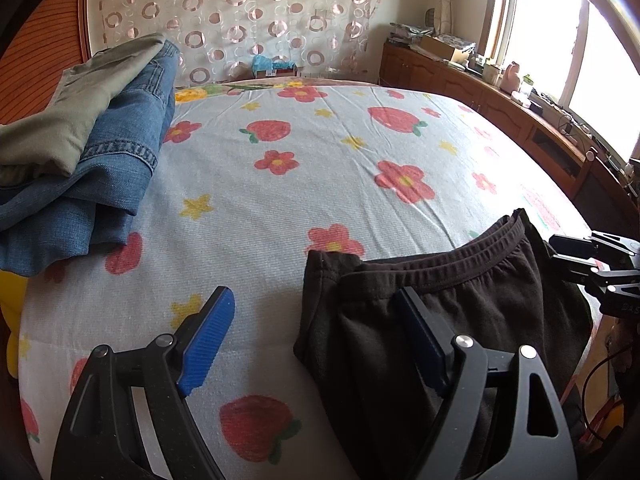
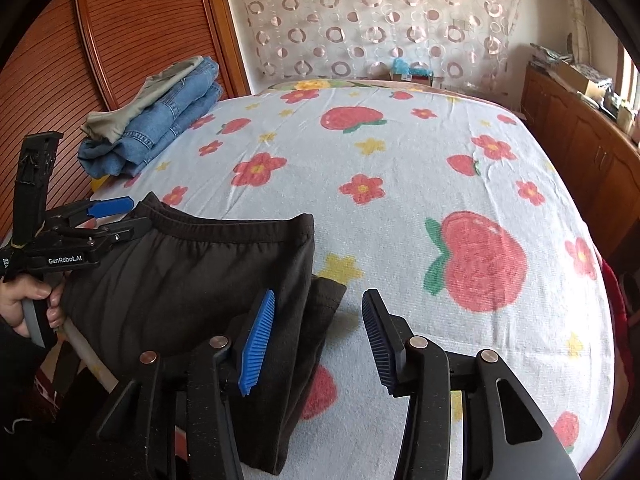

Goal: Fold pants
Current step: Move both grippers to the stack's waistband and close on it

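Note:
Dark brown pants (image 1: 452,320) lie folded at the near edge of the bed, elastic waistband on the far side; they also show in the right wrist view (image 2: 192,280). My left gripper (image 1: 316,308) is open and empty, its right finger over the pants' left part, its left finger over the sheet. My right gripper (image 2: 320,316) is open and empty, its left finger over the pants' right edge, its right finger over bare sheet. Each gripper shows in the other's view: the right gripper (image 1: 592,256) and the left gripper (image 2: 112,216).
The bed has a light blue sheet (image 1: 320,152) printed with flowers and strawberries. A stack of folded jeans and olive pants (image 1: 92,136) lies at the far left; it also shows in the right wrist view (image 2: 156,116). A wooden cabinet (image 1: 500,96) runs along the right under the window.

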`<action>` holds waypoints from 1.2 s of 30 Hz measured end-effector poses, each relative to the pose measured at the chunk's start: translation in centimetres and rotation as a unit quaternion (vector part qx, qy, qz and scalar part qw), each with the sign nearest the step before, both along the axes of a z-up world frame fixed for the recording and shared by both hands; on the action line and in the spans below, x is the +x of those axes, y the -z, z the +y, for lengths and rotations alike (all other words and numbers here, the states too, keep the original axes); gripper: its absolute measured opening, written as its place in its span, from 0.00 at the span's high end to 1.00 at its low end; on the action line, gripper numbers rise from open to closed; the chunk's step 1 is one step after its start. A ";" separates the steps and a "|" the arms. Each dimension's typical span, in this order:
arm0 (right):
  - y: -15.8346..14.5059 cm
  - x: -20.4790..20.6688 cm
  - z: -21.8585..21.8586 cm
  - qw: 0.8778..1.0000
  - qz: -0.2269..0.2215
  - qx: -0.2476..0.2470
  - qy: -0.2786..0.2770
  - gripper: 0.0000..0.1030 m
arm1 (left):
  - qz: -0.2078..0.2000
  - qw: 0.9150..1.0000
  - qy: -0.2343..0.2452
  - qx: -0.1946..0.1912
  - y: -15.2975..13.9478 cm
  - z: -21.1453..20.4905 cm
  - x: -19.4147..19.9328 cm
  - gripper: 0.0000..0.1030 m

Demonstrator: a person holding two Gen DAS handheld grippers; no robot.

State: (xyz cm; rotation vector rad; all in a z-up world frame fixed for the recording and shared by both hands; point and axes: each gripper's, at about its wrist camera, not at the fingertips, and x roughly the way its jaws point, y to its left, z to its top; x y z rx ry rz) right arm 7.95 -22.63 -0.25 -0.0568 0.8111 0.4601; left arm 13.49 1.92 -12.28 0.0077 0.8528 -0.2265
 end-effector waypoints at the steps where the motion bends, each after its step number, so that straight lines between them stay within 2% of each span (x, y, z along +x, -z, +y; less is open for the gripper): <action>1: 0.1 0.0 0.1 1.000 0.001 0.000 -0.001 0.54 | 0.000 1.000 0.000 0.000 0.0 0.0 0.0 0.20; 20: 0.5 -0.5 1.5 0.999 -0.031 -0.025 -0.020 0.55 | -0.001 1.000 0.000 -0.004 0.0 0.0 -0.1 0.20; 22: 0.5 -0.5 1.6 0.999 -0.033 -0.024 -0.020 0.55 | -0.001 1.000 0.004 -0.008 -0.1 0.1 -0.1 0.22; 24: 0.5 -0.5 1.7 0.999 -0.033 -0.023 -0.020 0.56 | -0.001 1.000 0.013 -0.016 -0.3 0.2 -0.3 0.33; 29: 0.4 -0.6 1.4 0.999 -0.028 -0.013 -0.030 0.71 | 0.001 0.999 0.036 -0.034 -0.5 -0.2 -0.8 0.61; 31: 0.4 -0.6 1.4 0.999 -0.024 -0.006 -0.034 0.76 | 0.001 0.998 0.037 -0.040 -0.5 -0.3 -1.0 0.66; 33: 0.4 -0.6 1.3 0.999 -0.021 0.000 -0.037 0.80 | 0.000 0.998 0.040 -0.051 -0.5 -0.4 -1.1 0.78; 36: 0.4 -0.6 1.0 0.999 -0.017 0.007 -0.037 0.85 | -0.009 0.998 0.036 -0.051 -0.9 -0.5 -1.7 0.83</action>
